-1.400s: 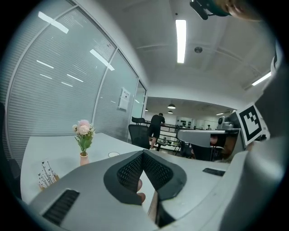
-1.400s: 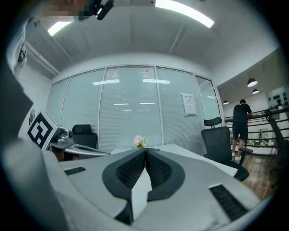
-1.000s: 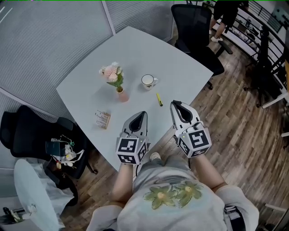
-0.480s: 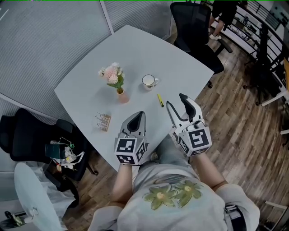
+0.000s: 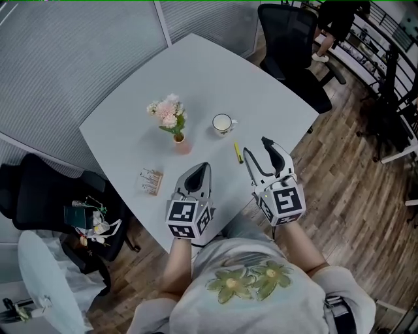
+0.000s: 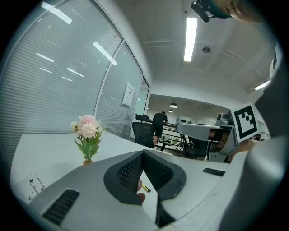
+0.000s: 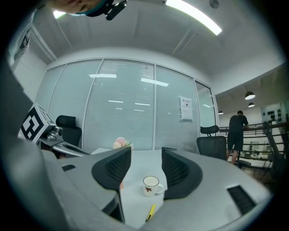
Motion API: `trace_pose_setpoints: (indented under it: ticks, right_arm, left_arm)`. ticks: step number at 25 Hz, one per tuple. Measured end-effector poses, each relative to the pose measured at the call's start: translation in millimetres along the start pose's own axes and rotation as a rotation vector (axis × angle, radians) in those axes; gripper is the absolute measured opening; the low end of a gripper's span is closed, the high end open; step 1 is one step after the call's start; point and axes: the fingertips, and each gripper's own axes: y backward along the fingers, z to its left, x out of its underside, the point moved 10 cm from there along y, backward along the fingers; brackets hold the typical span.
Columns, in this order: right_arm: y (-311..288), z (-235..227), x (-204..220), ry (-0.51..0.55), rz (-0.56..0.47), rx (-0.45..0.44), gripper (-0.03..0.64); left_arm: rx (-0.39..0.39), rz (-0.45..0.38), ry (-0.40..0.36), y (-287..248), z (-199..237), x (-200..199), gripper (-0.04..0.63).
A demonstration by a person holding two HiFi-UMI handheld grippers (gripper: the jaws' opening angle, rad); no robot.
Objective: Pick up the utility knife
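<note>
Head view: a pale bench [image 5: 130,98] carries a pink bunch of flowers [image 5: 168,112] in a small vase [image 5: 181,145], a white mug [image 5: 223,123], a small printed card [image 5: 151,181] and the yellow utility knife [image 5: 238,152]. The knife lies flat on the bench between the mug and the bench's near edge. It is just beside the tip of the right tool [image 5: 256,147], whose jaws stand wide apart with nothing in them. The left tool [image 5: 204,167] hangs over the near part of the bench, between the card and the knife, with its jaws together and empty. A black office chair [image 5: 297,39] stands at the bench's far corner, and a person [image 5: 339,19] stands beyond it.

Left gripper view: the left tool [image 6: 143,155] has its jaw tips pressed together and holds nothing. A bit of the yellow utility knife [image 6: 145,188] shows on the bench through the small gap under the tips. The flowers [image 6: 88,135] stand upright to the left.

Right gripper view: the right tool [image 7: 146,151] is fully open and empty. Framed in the gap, the utility knife [image 7: 150,212] lies on the bench low down and nearest, not touched by either jaw. The mug [image 7: 151,185] stands farther off behind it, and the flowers [image 7: 121,143] peek over the left jaw.
</note>
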Motion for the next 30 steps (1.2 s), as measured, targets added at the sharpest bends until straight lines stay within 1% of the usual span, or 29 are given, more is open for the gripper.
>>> trace_pose_setpoints:
  ticks: [5, 11, 17, 26, 30]
  right_arm:
    - [-26.4, -7.8, 13.5, -0.013, 0.045, 0.0, 0.206]
    - [-40.8, -16.5, 32.3, -0.04, 0.111, -0.004, 0.201]
    - [-49.4, -22.3, 47.4, -0.048, 0.158, -0.006, 0.201]
    - [-67.5, -21.0, 80.2, -0.07, 0.247, -0.026, 0.201]
    - [-74.6, -19.2, 92.1, -0.074, 0.281, -0.034, 0.201]
  left_arm:
    - [-0.003, 0.021, 0.023, -18.2, 17.3, 3.7, 0.0]
    - [-0.003, 0.053, 0.045, -38.1, 28.4, 10.5, 0.0]
    - [-0.003, 0.086, 0.039, -49.1, 33.4, 16.0, 0.0]
    - [-0.045, 0.121, 0.044, -55.2, 49.6, 24.8, 0.0]
    - [-0.05, 0.135, 0.045, -57.7, 53.8, 28.7, 0.0]
